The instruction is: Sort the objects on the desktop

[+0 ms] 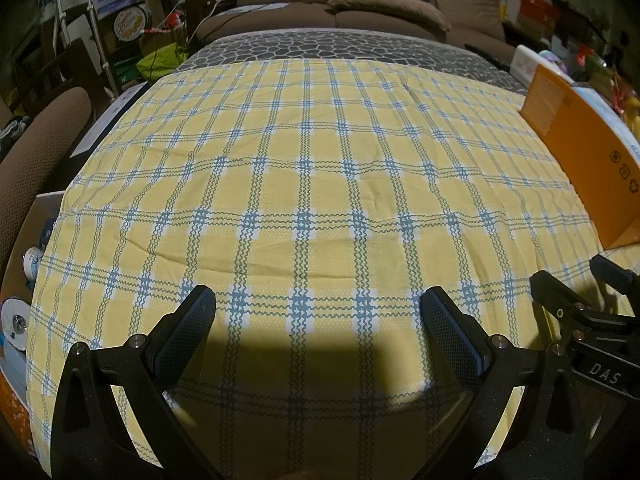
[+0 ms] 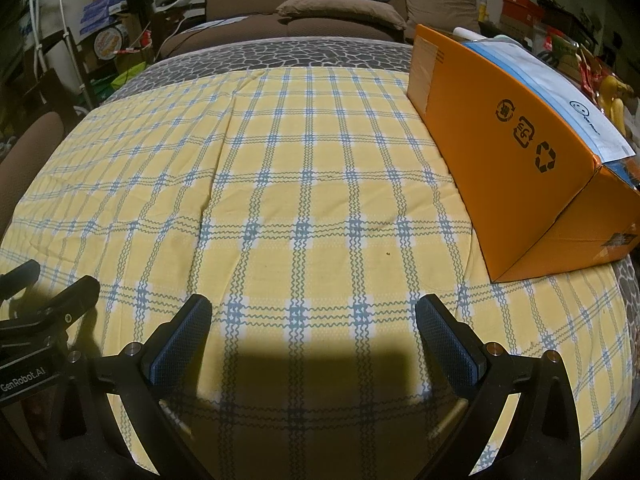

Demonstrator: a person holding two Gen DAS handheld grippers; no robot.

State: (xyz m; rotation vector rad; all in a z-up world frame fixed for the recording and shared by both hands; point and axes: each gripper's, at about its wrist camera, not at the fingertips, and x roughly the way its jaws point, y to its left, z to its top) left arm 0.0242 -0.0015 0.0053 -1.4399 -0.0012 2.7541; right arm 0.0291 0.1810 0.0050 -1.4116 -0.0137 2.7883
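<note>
My left gripper (image 1: pixel 318 312) is open and empty, low over the yellow and blue checked tablecloth (image 1: pixel 312 152) near its front edge. My right gripper (image 2: pixel 314 316) is open and empty too, beside the left one; it also shows at the right edge of the left wrist view (image 1: pixel 576 288). An orange cardboard box (image 2: pixel 516 148) stands on the cloth at the right, with white and blue paper packs on top. It also shows in the left wrist view (image 1: pixel 580 148). No loose object lies on the cloth between the fingers.
A box with discs and small items (image 1: pixel 18 320) sits off the table's left edge. A brown sofa with cushions (image 1: pixel 384 4) stands behind the table. Shelves with clutter (image 1: pixel 128 12) are at the back left, and more boxes (image 2: pixel 560 36) at the back right.
</note>
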